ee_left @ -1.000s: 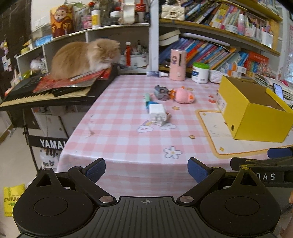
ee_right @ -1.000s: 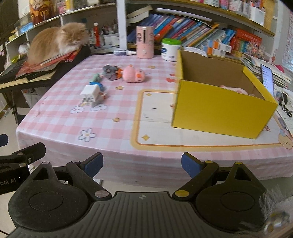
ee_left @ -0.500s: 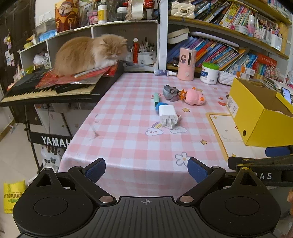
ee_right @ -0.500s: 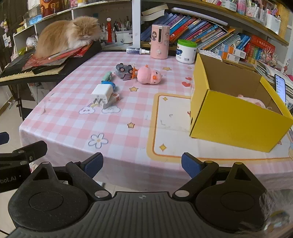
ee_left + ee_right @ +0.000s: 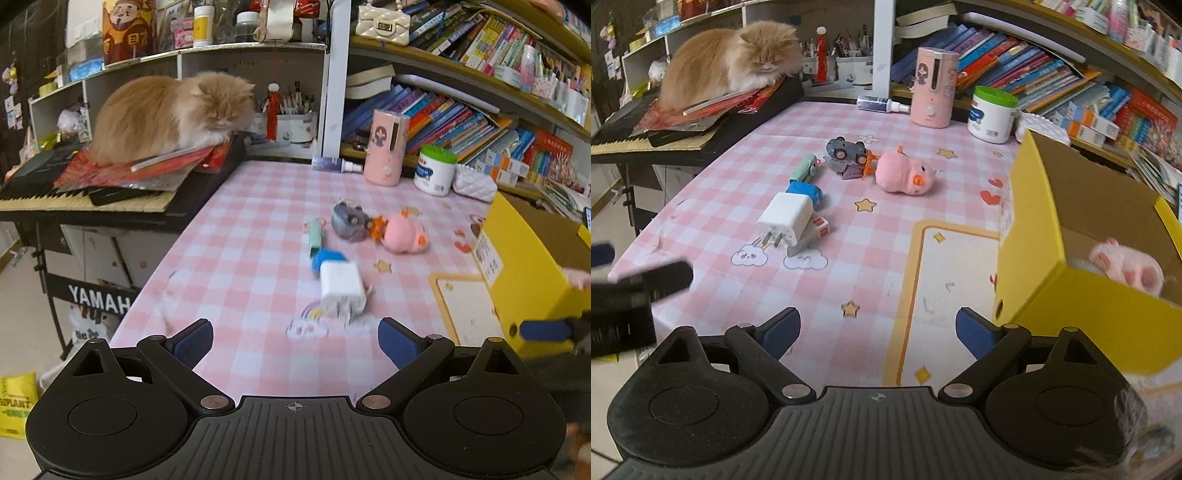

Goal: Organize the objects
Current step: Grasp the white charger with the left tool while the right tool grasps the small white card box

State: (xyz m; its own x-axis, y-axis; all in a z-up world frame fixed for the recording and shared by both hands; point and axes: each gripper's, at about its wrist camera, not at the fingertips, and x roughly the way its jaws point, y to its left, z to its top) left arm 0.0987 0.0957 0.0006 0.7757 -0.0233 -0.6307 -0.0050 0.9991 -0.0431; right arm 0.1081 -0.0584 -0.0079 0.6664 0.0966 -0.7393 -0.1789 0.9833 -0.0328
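Note:
A white charger plug (image 5: 341, 293) (image 5: 785, 218) lies on the pink checked tablecloth (image 5: 240, 258), on a small white and red box (image 5: 812, 232). Behind it lie a blue toy (image 5: 804, 192), a green toy (image 5: 804, 168), a grey toy car (image 5: 846, 153) and a pink plush duck (image 5: 905, 177) (image 5: 404, 236). A yellow open box (image 5: 1071, 258) (image 5: 528, 266) stands at the right with a pink plush (image 5: 1126, 267) inside. My left gripper (image 5: 295, 341) is open and empty, just short of the charger. My right gripper (image 5: 877, 330) is open and empty over the table's front, left of the box.
An orange cat (image 5: 170, 110) lies on red papers on a keyboard (image 5: 85, 199) left of the table. A pink bottle (image 5: 934, 86), a white jar (image 5: 991, 114) and a spray bottle (image 5: 881, 103) stand at the back edge. Bookshelves (image 5: 461, 110) rise behind.
Both grippers have moved forward over the table toward the objects. The charger and the box now appear closer. Jaws stay open.

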